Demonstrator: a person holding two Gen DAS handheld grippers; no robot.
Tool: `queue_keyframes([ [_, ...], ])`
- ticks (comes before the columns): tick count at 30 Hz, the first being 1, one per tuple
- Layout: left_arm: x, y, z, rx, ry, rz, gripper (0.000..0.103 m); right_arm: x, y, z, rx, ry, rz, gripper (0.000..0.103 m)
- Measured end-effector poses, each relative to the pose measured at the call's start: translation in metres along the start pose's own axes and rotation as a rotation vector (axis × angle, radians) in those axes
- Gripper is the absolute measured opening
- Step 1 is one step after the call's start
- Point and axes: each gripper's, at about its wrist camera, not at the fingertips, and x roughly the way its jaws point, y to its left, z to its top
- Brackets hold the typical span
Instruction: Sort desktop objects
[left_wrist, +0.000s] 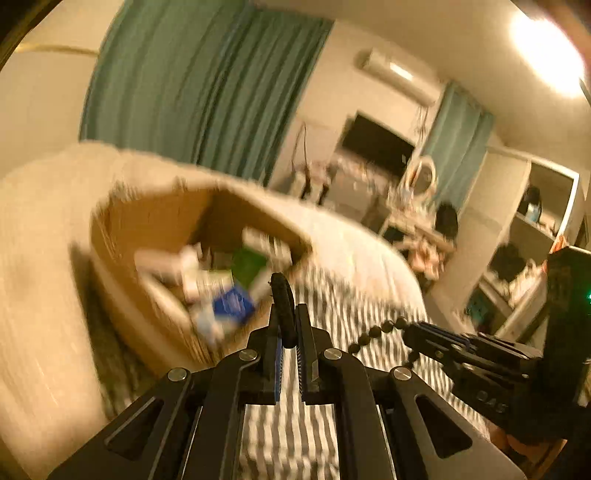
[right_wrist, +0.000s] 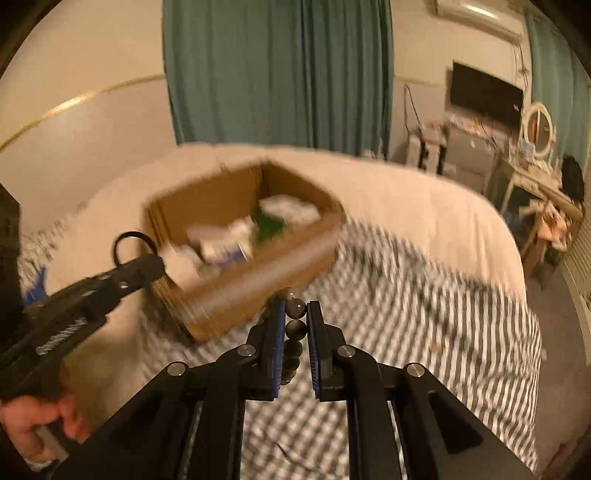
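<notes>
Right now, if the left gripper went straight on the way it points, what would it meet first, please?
Probably the cardboard box: the left gripper, holding a black ring, points at its near right corner. Blur leaves depth unclear.

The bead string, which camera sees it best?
The right wrist view: the bead string sits close up between the right gripper's fingers, each round bead clear. The left wrist view shows the same beads only small and from the side, dangling from that gripper over the striped bedcover.
</notes>
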Motion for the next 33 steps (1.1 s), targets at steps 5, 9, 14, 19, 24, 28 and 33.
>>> queue_keyframes([
  [5,0.028,0.014,0.063,0.067,-0.034,0.038,0.007,-0.005,0.026,0.06,0.003,-0.08,0.053,0.011],
  [9,0.052,0.049,0.072,0.113,-0.013,0.146,0.007,0.036,0.041,0.094,0.029,-0.066,0.088,0.011],
  [14,0.093,0.075,0.053,0.133,0.095,0.165,0.014,0.09,0.038,0.103,0.151,0.002,0.048,0.053],
  [19,0.088,0.068,0.044,0.166,0.074,0.122,0.087,0.087,0.02,0.082,0.263,-0.016,-0.022,0.069],
  [24,0.056,0.051,0.041,0.173,0.08,0.055,0.095,0.042,0.002,0.044,0.283,-0.026,-0.164,0.093],
  [28,0.026,0.035,0.034,0.158,0.088,0.006,0.103,-0.002,-0.007,0.008,0.296,-0.037,-0.3,0.103],
  [33,0.012,0.025,0.023,0.082,0.128,0.034,0.103,-0.043,-0.025,-0.025,0.375,-0.034,-0.375,0.102],
])
